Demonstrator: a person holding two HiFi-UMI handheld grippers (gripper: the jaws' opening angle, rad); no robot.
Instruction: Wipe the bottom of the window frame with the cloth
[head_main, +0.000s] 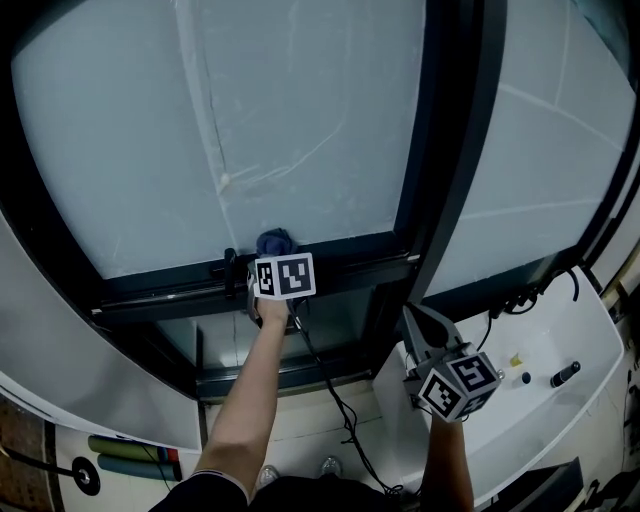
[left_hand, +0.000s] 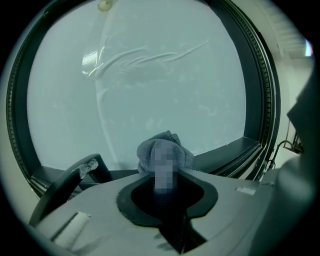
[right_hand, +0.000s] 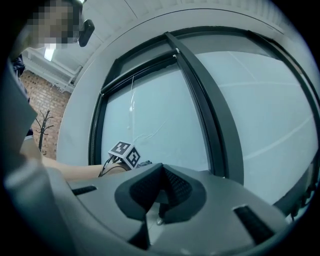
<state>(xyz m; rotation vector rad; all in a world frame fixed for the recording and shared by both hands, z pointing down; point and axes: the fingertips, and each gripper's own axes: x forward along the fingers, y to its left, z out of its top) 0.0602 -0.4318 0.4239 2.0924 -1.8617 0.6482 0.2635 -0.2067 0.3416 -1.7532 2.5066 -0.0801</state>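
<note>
Pressing a bunched blue-grey cloth (head_main: 275, 241) against the bottom rail of the dark window frame (head_main: 360, 262), the left gripper (head_main: 272, 256) works just off the head view's centre, toward 9 o'clock. Its jaws are clamped on the cloth, which bulges past the tips as a rounded wad and touches the rail where it meets the frosted pane (head_main: 300, 120). The right gripper (head_main: 415, 325) hangs well apart at 4 o'clock, above a white ledge (head_main: 570, 330), its jaws drawn together with nothing between them. A black cable (head_main: 335, 395) trails from the left gripper toward 6 o'clock. By its folds, the cloth looks soft, light and limp, likely to mould itself to the rail's edges rather than skate over them. Gripping it at the gathered middle, as here, seems to leave enough loose fabric ahead of the tips to do the wiping. The rail stretches toward 3 and 9 o'clock on either side of the cloth; how clean it is cannot be told.
</note>
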